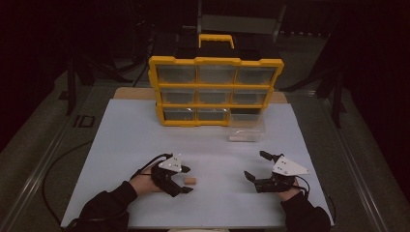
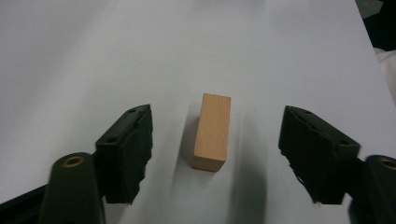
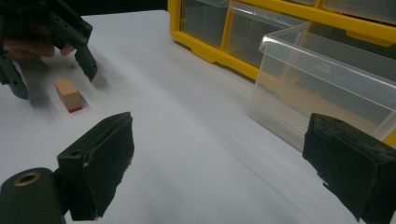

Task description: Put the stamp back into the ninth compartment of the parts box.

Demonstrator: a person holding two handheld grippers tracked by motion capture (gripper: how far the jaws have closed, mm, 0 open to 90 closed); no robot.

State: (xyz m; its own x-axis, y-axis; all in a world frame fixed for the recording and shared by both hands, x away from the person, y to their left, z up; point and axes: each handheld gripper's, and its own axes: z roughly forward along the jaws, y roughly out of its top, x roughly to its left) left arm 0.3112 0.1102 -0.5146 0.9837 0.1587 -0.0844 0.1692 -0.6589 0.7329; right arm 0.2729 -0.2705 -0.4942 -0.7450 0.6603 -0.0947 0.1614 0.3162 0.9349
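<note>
High view: the small wooden block (image 1: 191,181) lies on the white worktop (image 1: 145,140), near left, between the left gripper (image 1: 186,180) jaws. Left gripper view: the block sits midway between jaws part-open, touching neither. Right gripper view: the right gripper (image 3: 224,168) gapes empty, near the clear drawer (image 3: 322,79)

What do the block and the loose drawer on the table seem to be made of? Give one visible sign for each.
Block: probably unpainted wood, matt, pale tan with faint grain; its lower end shows a red edge.
Drawer: looks like clear, glossy plastic; the yellow cabinet shows through its walls.
</note>
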